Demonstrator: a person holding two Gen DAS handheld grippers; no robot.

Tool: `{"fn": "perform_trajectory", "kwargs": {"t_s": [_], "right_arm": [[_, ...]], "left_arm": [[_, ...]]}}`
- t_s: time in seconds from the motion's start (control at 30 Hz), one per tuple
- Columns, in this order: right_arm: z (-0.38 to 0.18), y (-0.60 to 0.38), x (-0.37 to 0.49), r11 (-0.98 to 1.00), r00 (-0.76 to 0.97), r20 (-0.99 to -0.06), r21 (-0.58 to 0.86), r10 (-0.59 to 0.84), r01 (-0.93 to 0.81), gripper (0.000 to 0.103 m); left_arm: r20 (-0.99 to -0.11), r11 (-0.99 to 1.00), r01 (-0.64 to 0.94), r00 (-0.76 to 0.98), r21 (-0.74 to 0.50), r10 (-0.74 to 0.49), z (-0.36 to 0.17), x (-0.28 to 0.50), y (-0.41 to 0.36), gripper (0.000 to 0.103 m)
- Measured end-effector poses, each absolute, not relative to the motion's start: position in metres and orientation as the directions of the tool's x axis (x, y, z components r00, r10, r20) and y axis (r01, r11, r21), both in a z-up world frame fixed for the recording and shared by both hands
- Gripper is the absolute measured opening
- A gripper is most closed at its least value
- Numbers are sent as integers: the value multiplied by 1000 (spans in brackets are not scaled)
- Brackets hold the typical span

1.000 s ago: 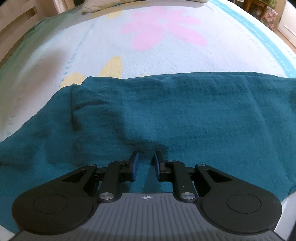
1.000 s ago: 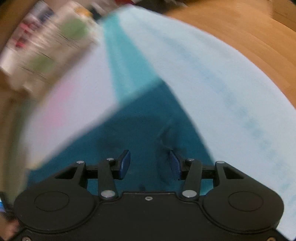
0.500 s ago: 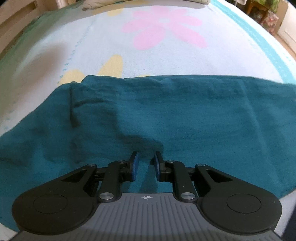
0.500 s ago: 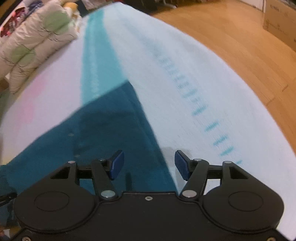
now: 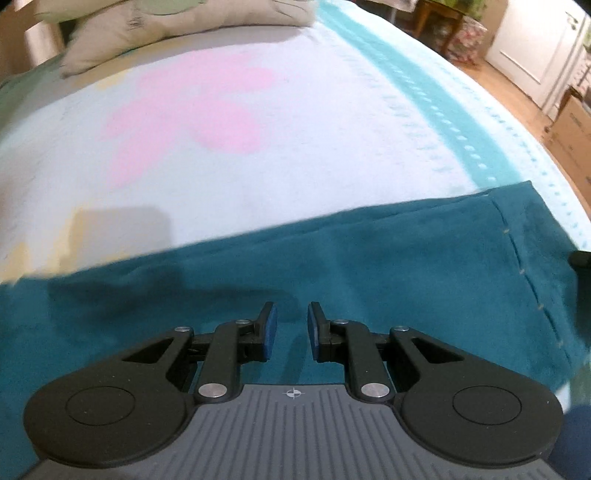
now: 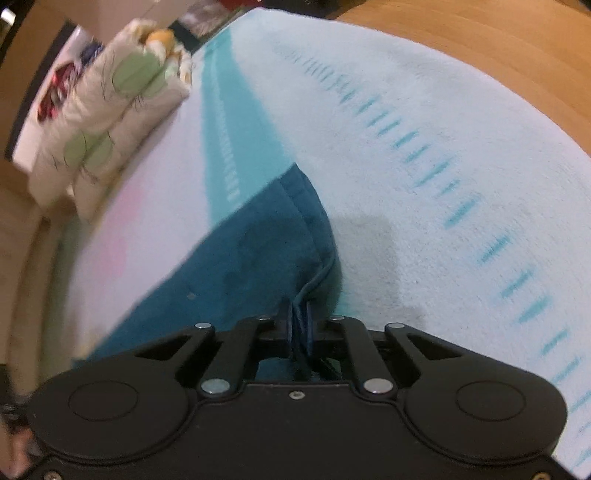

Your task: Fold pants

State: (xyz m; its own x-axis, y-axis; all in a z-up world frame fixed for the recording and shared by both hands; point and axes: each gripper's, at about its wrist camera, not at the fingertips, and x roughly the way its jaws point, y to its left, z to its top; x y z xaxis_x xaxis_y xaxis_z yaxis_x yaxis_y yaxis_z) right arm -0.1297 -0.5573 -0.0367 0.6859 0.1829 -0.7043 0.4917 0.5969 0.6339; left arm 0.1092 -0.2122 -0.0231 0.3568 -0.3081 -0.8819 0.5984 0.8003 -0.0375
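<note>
Dark teal pants (image 5: 332, 266) lie flat across a light bedspread (image 5: 258, 147), with a stitched hem end at the right. My left gripper (image 5: 291, 323) hovers low over the pants' near edge, jaws a little apart with nothing between them. My right gripper (image 6: 299, 325) is shut on the hem edge of the pants (image 6: 258, 251), and cloth is pinched between its pads. A dark part of the right gripper (image 5: 581, 266) shows at the right edge of the left wrist view.
The bedspread has a pink flower print (image 5: 192, 107) and a turquoise stripe (image 5: 436, 103). Pillows (image 6: 110, 110) lie at the head of the bed. Wooden floor (image 6: 480, 44) lies beyond the bed's edge, with a cardboard box (image 5: 572, 125) and a stool (image 5: 436, 14).
My right gripper moved onto the pants' hem end and closed on it. My left gripper shifted right along the pants and opened slightly.
</note>
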Motion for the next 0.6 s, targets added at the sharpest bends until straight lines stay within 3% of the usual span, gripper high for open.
{"fn": "perform_trajectory", "kwargs": {"t_s": [0.23, 0.3, 0.37, 0.6], "right_arm": [[20, -530, -117, 637, 706, -687, 625, 173, 451, 13], [41, -513, -105, 668, 710, -684, 608, 167, 428, 13], [60, -493, -91, 700, 722, -670, 600, 174, 388, 13], [119, -379, -26, 748, 742, -587, 640, 324, 179, 11]], "left_arm": [[-890, 804, 594, 379, 25, -253, -41, 119, -245, 18], [-888, 808, 589, 362, -16, -282, -33, 120, -234, 18], [-878, 828, 558, 371, -49, -302, -21, 125, -212, 18], [-891, 925, 379, 405, -44, -208, 0, 142, -85, 18]]}}
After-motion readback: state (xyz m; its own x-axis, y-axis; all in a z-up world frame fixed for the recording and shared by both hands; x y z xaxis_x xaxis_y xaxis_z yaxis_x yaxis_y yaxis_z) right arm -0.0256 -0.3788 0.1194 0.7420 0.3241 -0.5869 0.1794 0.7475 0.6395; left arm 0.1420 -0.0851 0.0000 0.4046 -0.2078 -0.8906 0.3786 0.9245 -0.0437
